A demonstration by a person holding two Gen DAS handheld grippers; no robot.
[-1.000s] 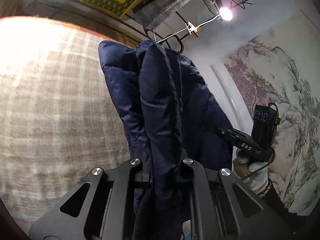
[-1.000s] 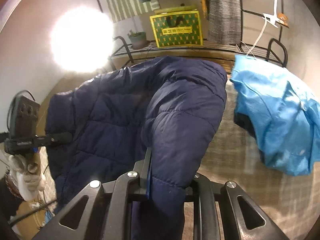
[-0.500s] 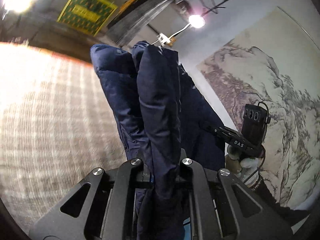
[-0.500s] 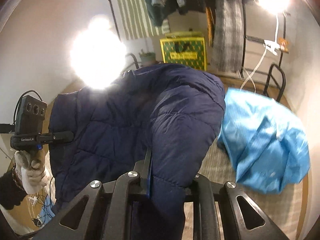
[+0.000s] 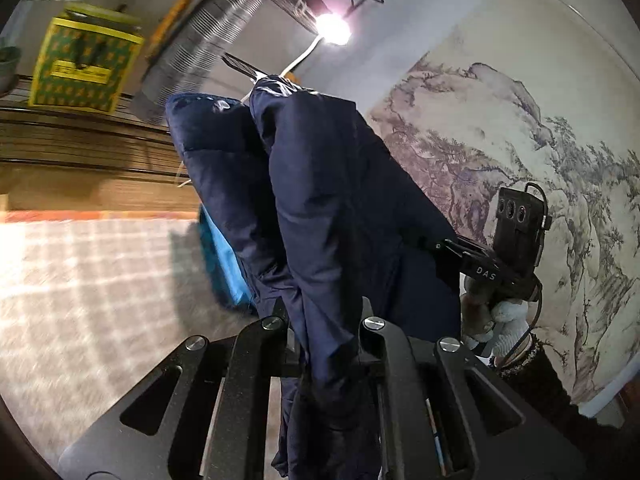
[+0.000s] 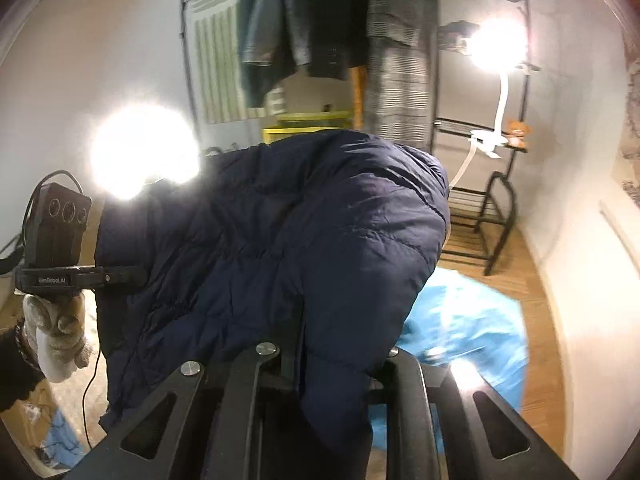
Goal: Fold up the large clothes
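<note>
A large navy quilted jacket [image 5: 320, 200] hangs in the air between both grippers. My left gripper [image 5: 322, 320] is shut on one edge of it, and the fabric drapes over the fingers. My right gripper [image 6: 332, 344] is shut on another edge of the jacket [image 6: 280, 240]. Each view shows the other gripper pinching the jacket's far side: the right one [image 5: 448, 246] in the left wrist view, the left one [image 6: 120, 276] in the right wrist view. The fingertips are hidden by fabric.
A bright blue garment [image 6: 464, 328] lies on the checked mat [image 5: 100, 280] below; it also shows in the left wrist view [image 5: 224, 264]. A black metal rack [image 6: 496, 208] with hanging clothes [image 6: 304, 32] and a yellow-green box [image 5: 84, 64] stand behind. Wood floor [image 6: 532, 304] borders the mat.
Both grippers have lifted and tilted upward with the jacket. The views now show more wall and rack and less of the mat. Both grips are unchanged.
</note>
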